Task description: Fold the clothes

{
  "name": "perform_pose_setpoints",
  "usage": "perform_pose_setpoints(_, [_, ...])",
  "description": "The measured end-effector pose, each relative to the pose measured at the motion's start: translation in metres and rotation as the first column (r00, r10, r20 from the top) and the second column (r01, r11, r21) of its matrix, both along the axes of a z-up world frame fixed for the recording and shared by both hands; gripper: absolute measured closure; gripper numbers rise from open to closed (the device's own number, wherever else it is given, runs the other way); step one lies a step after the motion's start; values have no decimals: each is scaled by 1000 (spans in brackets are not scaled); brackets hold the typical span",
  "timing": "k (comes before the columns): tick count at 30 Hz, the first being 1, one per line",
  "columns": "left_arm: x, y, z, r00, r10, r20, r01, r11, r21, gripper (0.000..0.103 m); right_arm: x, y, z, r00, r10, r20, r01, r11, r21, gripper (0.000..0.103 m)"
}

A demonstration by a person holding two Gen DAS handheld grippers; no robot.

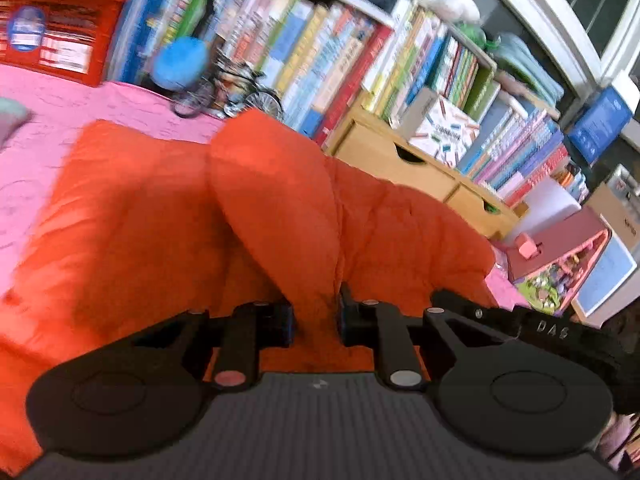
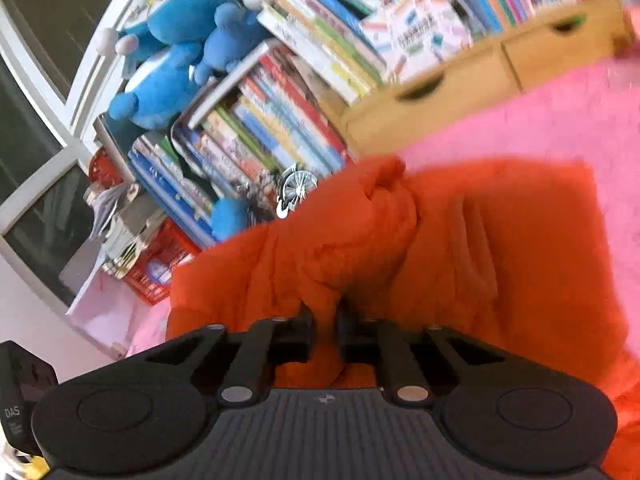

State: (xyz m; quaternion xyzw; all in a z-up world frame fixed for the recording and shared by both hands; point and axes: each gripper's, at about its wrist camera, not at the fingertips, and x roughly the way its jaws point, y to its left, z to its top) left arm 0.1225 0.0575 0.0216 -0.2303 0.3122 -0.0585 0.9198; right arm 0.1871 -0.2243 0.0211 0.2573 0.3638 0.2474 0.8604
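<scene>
An orange padded garment lies bunched on a pink bed cover. My left gripper is shut on a raised fold of the orange garment, which rises in a ridge straight ahead of the fingers. In the right wrist view the same orange garment spreads across the pink cover. My right gripper is shut on a pinch of its fabric, with a crumpled lump of cloth just beyond the fingertips. Both views are tilted and blurred.
Shelves packed with books and a wooden drawer unit stand right behind the bed. A small model bicycle, blue plush toys, a red box and a pink toy house crowd the edges.
</scene>
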Motion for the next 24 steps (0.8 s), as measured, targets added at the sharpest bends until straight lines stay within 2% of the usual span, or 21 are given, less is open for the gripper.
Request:
perform_pose_setpoints(2, [-31, 7, 15, 996, -1, 86, -2, 999, 35, 83, -15, -8, 2, 999, 17, 29, -17, 1000, -25, 95])
perform_pose_setpoints(3, [-48, 8, 25, 988, 4, 154, -13, 998, 59, 83, -23, -13, 5, 998, 29, 51, -27, 998, -49, 95])
perform_pose_setpoints(4, [-61, 9, 36, 974, 12, 224, -35, 994, 101, 79, -30, -17, 7, 997, 39, 73, -33, 996, -81, 96])
perform_pose_setpoints(5, [-67, 6, 48, 959, 16, 282, -68, 982, 175, 67, -36, -20, 10, 995, 45, 94, -33, 992, -125, 96])
perform_pose_setpoints(7, [-64, -4, 63, 929, 23, 369, -144, 941, 305, 57, -43, -18, 13, 990, 48, 134, -18, 977, -214, 96])
perform_pose_setpoints(8, [-56, -11, 68, 917, 23, 398, -180, 915, 361, 55, -44, -16, 13, 988, 46, 148, -8, 969, -249, 96])
perform_pose_setpoints(9, [-40, -20, 69, 915, 15, 403, -193, 894, 405, 55, -45, -13, 12, 986, 43, 159, 3, 961, -276, 96])
perform_pose_setpoints(11, [-4, -35, 60, 937, -3, 349, -168, 872, 459, 54, -46, -5, 11, 983, 45, 180, 16, 946, -324, 96])
perform_pose_setpoints(13, [26, -49, 38, 968, -1, 252, -133, 849, 511, 54, -52, 4, 7, 976, 73, 205, 10, 927, -374, 96])
perform_pose_setpoints(15, [42, -54, 10, 988, 8, 151, -92, 826, 557, 54, -59, 12, 7, 966, 113, 234, -1, 903, -431, 96])
perform_pose_setpoints(17, [41, -50, -19, 997, 15, 80, -57, 828, 558, 53, -71, 12, 13, 953, 142, 269, -2, 887, -461, 94])
perform_pose_setpoints(19, [28, -47, -34, 996, 16, 92, -64, 838, 542, 53, -81, 12, 26, 933, 149, 328, 17, 891, -454, 91])
perform_pose_setpoints(21, [23, -50, -37, 997, 15, 81, -58, 827, 559, 53, -85, 18, 41, 904, 153, 399, 42, 897, -440, 91])
perform_pose_setpoints(24, [19, -52, -41, 997, 12, 75, -54, 812, 581, 53, -73, 41, 53, 866, 178, 468, 64, 888, -456, 83])
